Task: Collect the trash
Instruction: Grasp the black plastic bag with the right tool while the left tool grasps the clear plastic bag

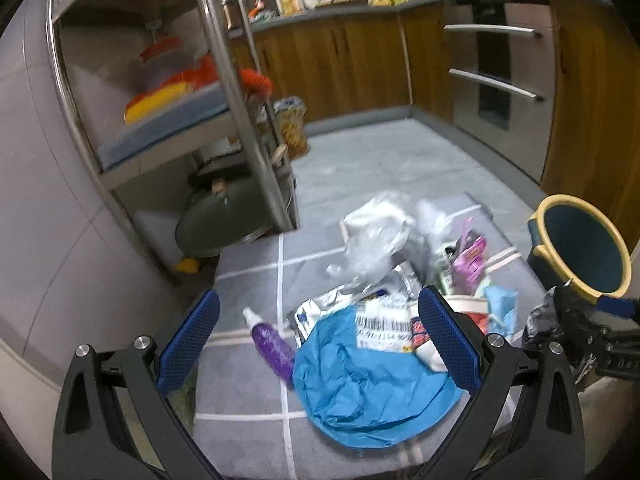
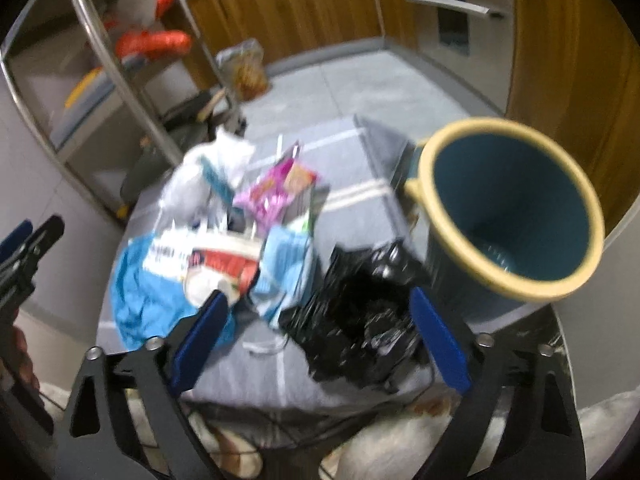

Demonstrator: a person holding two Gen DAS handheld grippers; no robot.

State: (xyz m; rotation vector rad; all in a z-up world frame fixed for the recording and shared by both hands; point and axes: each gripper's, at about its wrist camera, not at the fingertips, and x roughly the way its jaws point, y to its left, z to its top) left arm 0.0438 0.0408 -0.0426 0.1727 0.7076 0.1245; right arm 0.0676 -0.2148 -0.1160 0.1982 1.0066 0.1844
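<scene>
Left wrist view: left gripper (image 1: 318, 340) wide open, nothing held, blue pads either side of a crumpled blue plastic bag (image 1: 368, 384) without touching it. Purple spray bottle (image 1: 272, 346) just left of the bag, lying on the grey cloth (image 1: 248, 384). White barcode label (image 1: 384, 322) on the bag's far edge. Farther off: clear plastic wrap (image 1: 376, 236), pink wrapper (image 1: 470, 260), light blue tissue (image 1: 500, 308). Teal bin with yellow rim (image 1: 580, 244) at far right, upright, mouth empty as far as visible. Metal shelf rack (image 1: 224, 92) at far left.

Right wrist view (blurred): right gripper (image 2: 320, 338) open, jaws apart around a crumpled black plastic bag (image 2: 360, 320); pads not seen pressing on it, right pad close beside it. Bin (image 2: 512, 204) just right of and beyond the black bag. Blue bag (image 2: 148, 300), red-and-white packet (image 2: 224, 264) and pink wrapper (image 2: 276, 192) to the left and farther. Left gripper's tip (image 2: 32, 236) at left edge.
</scene>
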